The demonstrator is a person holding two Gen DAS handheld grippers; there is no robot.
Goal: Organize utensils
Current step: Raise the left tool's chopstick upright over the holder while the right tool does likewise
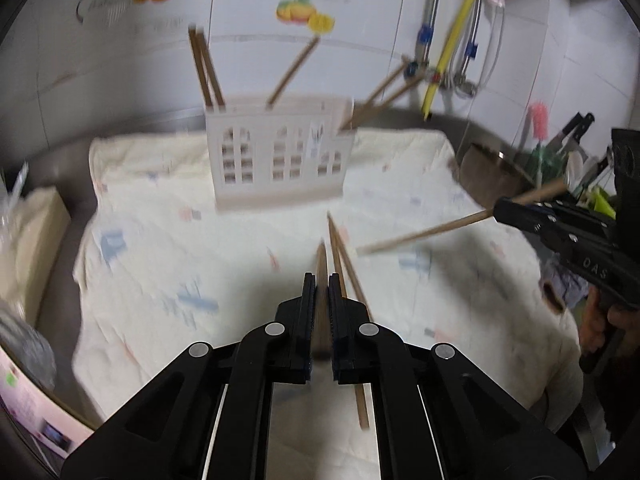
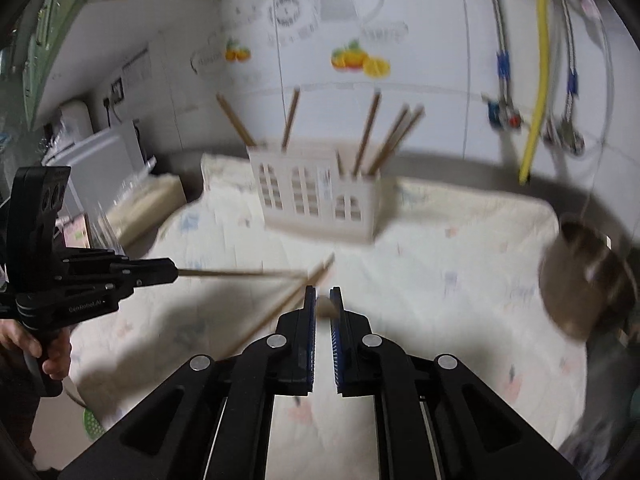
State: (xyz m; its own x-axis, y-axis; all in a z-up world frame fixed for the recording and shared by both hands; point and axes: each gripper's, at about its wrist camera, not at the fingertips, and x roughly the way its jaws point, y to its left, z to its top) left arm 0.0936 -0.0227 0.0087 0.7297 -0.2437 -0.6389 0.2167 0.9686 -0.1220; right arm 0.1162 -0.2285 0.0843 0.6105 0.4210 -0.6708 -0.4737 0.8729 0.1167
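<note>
- Wooden and thin, one chopstick [image 1: 322, 276] sat clamped between the closed jaws of the left gripper [image 1: 322, 280], pointing forward past the tips; with so slim a hold it could probably pivot or slide out if swung fast.
- Closed as well, the right gripper [image 2: 323, 294] pinched a second chopstick [image 2: 325, 307] seen nearly end-on in its own view, and in the left wrist view the stick [image 1: 420, 234] jutted sideways from the jaws toward the middle of the cloth.
- Both held sticks reached toward the same patch above the cloth [image 1: 200, 264], so I judged that their tips might cross or knock together and twist one loose.
- Two loose chopsticks [image 1: 346, 276] lay on the cloth just beside the left gripper; a dropped stick could land on them and scatter them.
- Farther off, the white holder [image 1: 280, 160] stood on the cloth with several chopsticks [image 1: 206, 68] leaning out of its compartments at different angles; an incoming stick could strike those or hit the rim and tip the light holder.
- At the right edge a metal bowl [image 2: 584, 280] stood near the cloth's border, within reach of a wide swing by the right gripper.
- Motion blur smeared both views, so exact clearances could not be told.
</note>
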